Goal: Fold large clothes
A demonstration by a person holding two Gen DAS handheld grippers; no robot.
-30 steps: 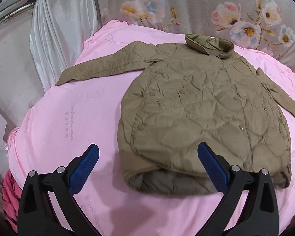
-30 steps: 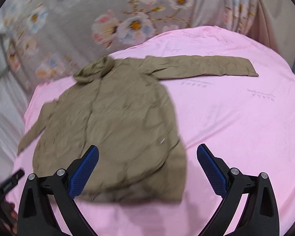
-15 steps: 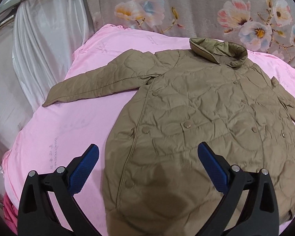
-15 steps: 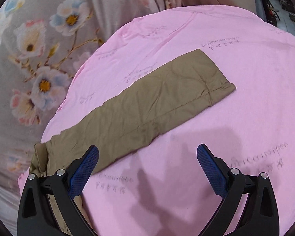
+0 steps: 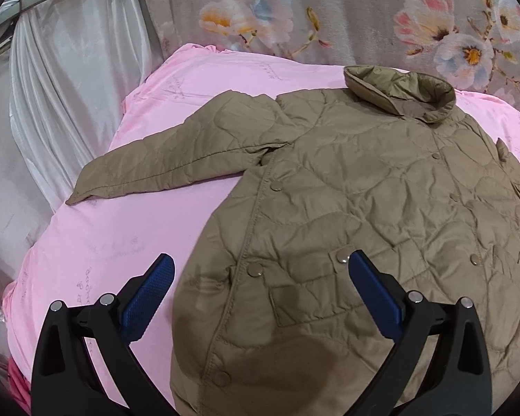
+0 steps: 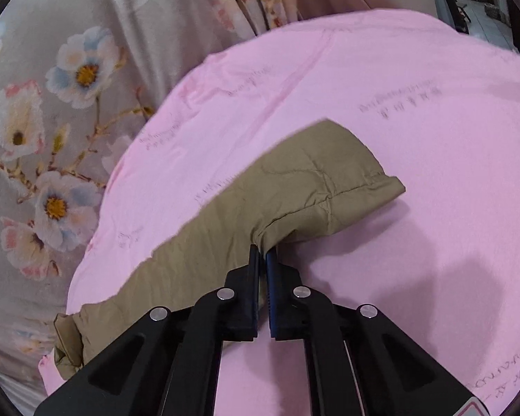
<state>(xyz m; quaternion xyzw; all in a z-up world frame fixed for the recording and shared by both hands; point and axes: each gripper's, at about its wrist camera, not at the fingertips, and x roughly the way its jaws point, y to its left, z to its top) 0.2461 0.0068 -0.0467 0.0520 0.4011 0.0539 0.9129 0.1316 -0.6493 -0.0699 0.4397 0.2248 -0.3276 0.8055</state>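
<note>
Right claw (image 6: pixel 262 254) clamped on near edge of right sleeve (image 6: pixel 294 194), close to cuff; sleeve axis runs away from coat (image 5: pixel 364 225), flat on pink bed (image 5: pixel 121 242). Left claw (image 5: pixel 260 277) apart, over coat's lower front. Half a second earlier: right claw open, short of sleeve.

I see a pink sheet (image 5: pixel 128 235) with faint printed script filling the lower frame, a grey floral curtain (image 5: pixel 364 10) across the top, and white drapes (image 5: pixel 69 79) at upper left.
</note>
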